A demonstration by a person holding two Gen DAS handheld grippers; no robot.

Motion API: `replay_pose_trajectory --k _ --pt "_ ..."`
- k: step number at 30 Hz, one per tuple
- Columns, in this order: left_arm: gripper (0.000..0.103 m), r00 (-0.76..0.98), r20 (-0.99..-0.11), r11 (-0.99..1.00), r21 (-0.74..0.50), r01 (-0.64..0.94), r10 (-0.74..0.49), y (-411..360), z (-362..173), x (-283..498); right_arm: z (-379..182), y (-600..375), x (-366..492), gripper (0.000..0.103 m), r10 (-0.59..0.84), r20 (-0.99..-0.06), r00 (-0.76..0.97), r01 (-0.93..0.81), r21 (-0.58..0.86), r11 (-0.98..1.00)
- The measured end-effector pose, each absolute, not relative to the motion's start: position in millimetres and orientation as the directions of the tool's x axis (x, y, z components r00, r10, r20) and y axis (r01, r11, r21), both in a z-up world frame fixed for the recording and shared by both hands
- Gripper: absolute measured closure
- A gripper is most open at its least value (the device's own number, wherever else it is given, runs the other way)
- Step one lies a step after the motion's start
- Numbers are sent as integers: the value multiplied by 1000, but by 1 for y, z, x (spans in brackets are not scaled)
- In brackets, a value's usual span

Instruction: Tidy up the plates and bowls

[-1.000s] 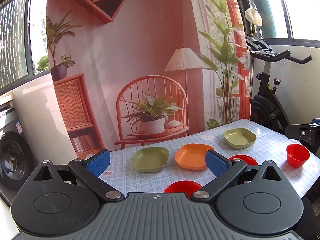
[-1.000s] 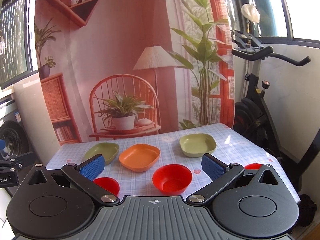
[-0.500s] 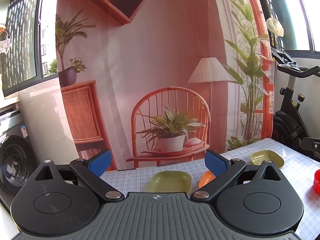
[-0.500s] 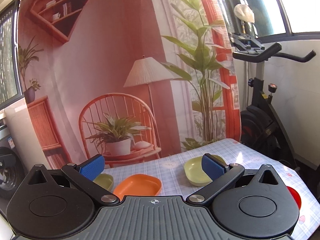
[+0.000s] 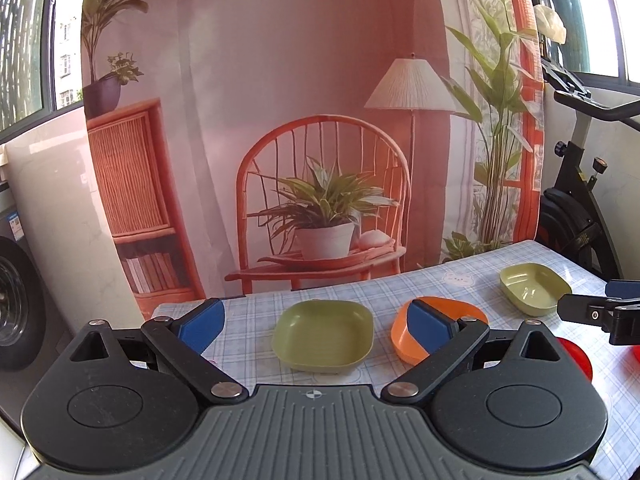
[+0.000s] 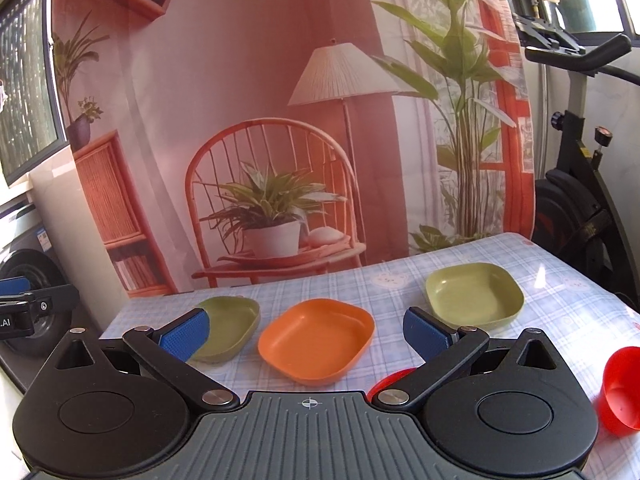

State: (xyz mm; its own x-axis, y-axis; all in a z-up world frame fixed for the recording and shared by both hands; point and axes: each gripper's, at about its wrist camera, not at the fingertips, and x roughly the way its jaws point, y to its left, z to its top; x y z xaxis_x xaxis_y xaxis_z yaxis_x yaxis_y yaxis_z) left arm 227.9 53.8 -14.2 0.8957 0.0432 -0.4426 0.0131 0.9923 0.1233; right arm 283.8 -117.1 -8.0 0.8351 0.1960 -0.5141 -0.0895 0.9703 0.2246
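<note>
Plates: green plate (image 5: 323,334), orange plate (image 6: 316,338) on table (image 6: 560,280) | left tongs (image 5: 316,322) apart | right tongs (image 6: 306,330) apart

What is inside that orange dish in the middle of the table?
Nothing: in the right wrist view the orange dish shows a bare inside. The left wrist view hides part of it behind a blue pad, and what lies beneath it on the checked tablecloth cannot be seen.
</note>
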Motion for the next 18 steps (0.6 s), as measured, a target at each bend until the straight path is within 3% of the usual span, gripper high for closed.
replay_pose_trajectory --k 3,6,8,12,18 --pt "11 872 -487 991 129 22 44 60 -29 242 -21 -106 293 2 181 -537 824 -107 165 980" --pt "14 843 -537 989 143 41 43 62 -44 252 -33 -98 299 12 177 -559 810 -123 133 983" --pt "16 819 -572 988 145 47 45 64 -52 259 -42 -95 306 21 202 -592 780 -145 143 979" --pt "17 788 -616 996 67 57 -4 73 -68 264 -60 -86 314 29 246 -643 725 -186 160 969" --pt "24 739 -673 997 50 62 -12 71 -99 269 -83 -70 315 44 299 -688 661 -259 164 952"
